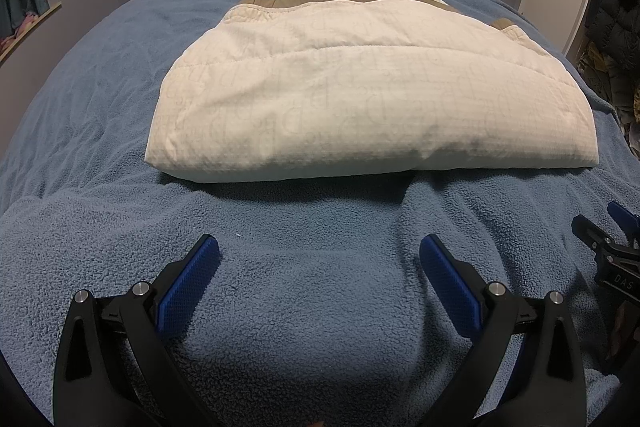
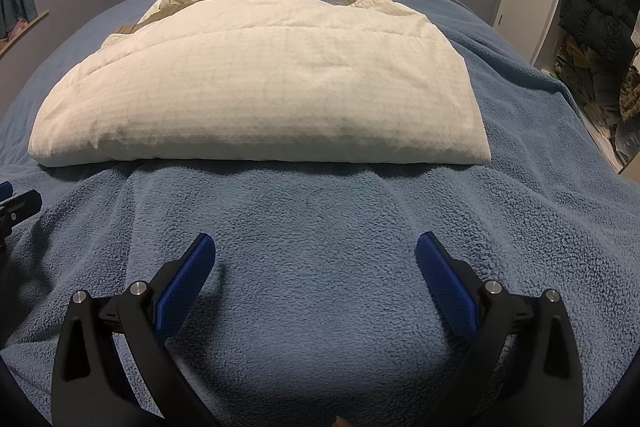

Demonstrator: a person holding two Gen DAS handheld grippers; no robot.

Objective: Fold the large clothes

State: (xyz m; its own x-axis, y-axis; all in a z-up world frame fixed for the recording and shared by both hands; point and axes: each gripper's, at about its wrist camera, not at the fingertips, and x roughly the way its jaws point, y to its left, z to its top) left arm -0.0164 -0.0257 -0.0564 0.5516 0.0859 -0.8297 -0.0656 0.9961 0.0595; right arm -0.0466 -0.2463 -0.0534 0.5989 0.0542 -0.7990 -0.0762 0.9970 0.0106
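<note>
Dim, cool indoor light is falling from above, leaving both views grainy and slightly soft. The folded cream jacket (image 1: 360,83) is casting a narrow shadow along its near edge onto the blue blanket (image 1: 312,299). Fisheye distortion is bowing the bed, with black vignetting darkening the corners.

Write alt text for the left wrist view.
A cream quilted jacket lies folded on a blue fleece blanket, hood at the far end. The left gripper hovers short of it with jaws open and empty; the right gripper shows at the right edge.
</note>
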